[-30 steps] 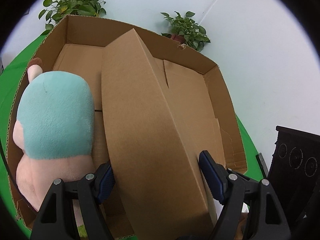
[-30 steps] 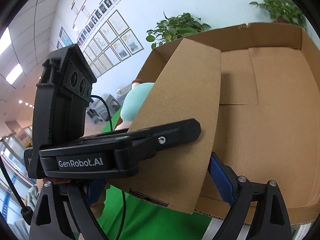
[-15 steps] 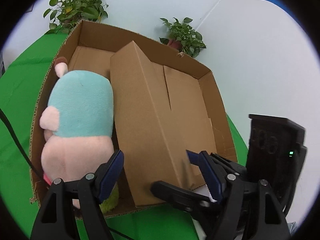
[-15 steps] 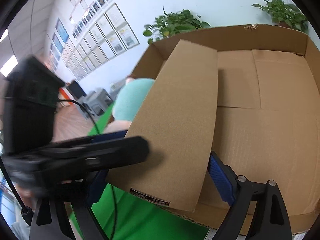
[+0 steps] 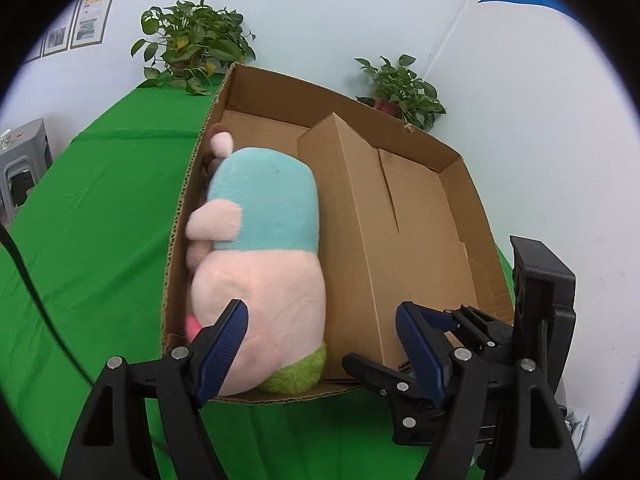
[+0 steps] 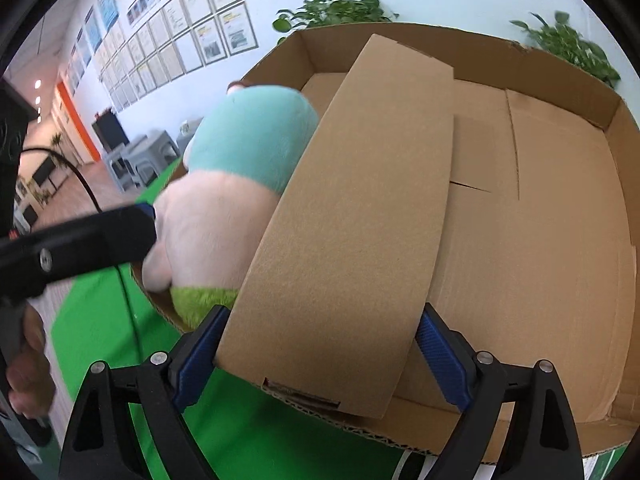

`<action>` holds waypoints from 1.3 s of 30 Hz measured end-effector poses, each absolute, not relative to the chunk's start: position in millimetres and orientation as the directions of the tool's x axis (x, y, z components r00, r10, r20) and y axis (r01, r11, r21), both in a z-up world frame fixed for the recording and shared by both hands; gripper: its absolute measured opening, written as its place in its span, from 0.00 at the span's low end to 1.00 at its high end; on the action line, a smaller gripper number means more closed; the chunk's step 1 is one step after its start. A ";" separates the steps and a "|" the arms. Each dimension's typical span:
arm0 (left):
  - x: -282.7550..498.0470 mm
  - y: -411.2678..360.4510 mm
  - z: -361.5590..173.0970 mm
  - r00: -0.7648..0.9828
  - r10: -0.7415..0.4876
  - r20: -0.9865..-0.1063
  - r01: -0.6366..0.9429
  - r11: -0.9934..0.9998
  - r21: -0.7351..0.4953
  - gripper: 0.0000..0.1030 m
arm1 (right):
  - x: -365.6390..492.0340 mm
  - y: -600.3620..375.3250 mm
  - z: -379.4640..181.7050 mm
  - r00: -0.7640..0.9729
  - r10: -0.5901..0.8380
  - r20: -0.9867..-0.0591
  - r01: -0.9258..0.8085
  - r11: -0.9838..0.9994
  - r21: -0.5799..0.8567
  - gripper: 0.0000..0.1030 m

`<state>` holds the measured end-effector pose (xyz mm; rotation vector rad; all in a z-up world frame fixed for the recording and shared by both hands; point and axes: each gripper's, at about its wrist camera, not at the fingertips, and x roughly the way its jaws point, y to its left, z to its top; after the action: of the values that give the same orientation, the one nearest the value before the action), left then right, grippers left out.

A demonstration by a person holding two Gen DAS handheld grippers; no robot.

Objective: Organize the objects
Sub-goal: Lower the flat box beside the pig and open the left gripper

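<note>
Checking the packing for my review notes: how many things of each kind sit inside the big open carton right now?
Plush toys: 1, the plush toy lying along the left wall of the carton.
Closed cardboard boxes: 1, the long box beside the toy, the right gripper fingers either side of its near end.
Total: 2

Office: wall of framed certificates (image 6: 172, 36), potted plants (image 5: 192, 52).

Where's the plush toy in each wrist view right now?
Left wrist: plush toy left of centre, lying along the big box's left wall.
Right wrist: plush toy left of centre, partly hidden by the narrow carton.
Shared landmark: narrow carton beside the toy.
</note>
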<state>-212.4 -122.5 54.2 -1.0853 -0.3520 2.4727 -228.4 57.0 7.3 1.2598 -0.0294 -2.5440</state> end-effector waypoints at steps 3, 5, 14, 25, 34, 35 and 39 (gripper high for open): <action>-209.1 -126.3 52.4 -0.621 0.455 -0.638 -0.266 -0.888 -0.375 0.73 | -228.6 53.5 8.1 -0.567 -0.267 -0.780 0.279 -0.952 0.123 0.90; -207.9 -125.0 54.4 -0.629 0.453 -0.632 -0.274 -0.889 -0.366 0.73 | -225.9 54.5 10.8 -0.567 -0.283 -0.774 0.299 -0.946 0.127 0.91; -195.8 -128.2 64.6 -0.683 0.428 -0.592 -0.282 -0.902 -0.327 0.73 | -218.9 68.9 43.5 -0.636 -0.370 -0.678 0.309 -0.926 0.216 0.99; -146.4 -98.4 82.3 -0.821 0.231 -0.522 -0.203 -0.973 -0.110 0.79 | -155.9 84.2 37.1 -0.781 -0.137 -0.609 0.192 -0.981 -0.026 0.99; -115.5 -56.4 67.7 -0.831 0.145 -0.538 -0.157 -0.987 -0.023 0.11 | -91.4 126.6 47.1 -0.840 -0.079 -0.537 0.110 -0.994 -0.026 0.07; -117.8 -54.8 64.3 -0.817 0.134 -0.561 -0.143 -0.989 -0.028 0.03 | -86.1 131.8 48.1 -0.842 -0.076 -0.534 0.100 -0.995 -0.017 0.07; -111.8 -50.4 60.0 -0.823 0.147 -0.549 -0.140 -0.989 -0.055 0.05 | -71.0 149.1 49.0 -0.836 -0.026 -0.548 0.040 -0.999 -0.014 0.48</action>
<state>-111.8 -50.4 60.0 -0.8645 -0.0181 2.8632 -71.0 149.1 49.0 0.8886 0.0380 -2.9772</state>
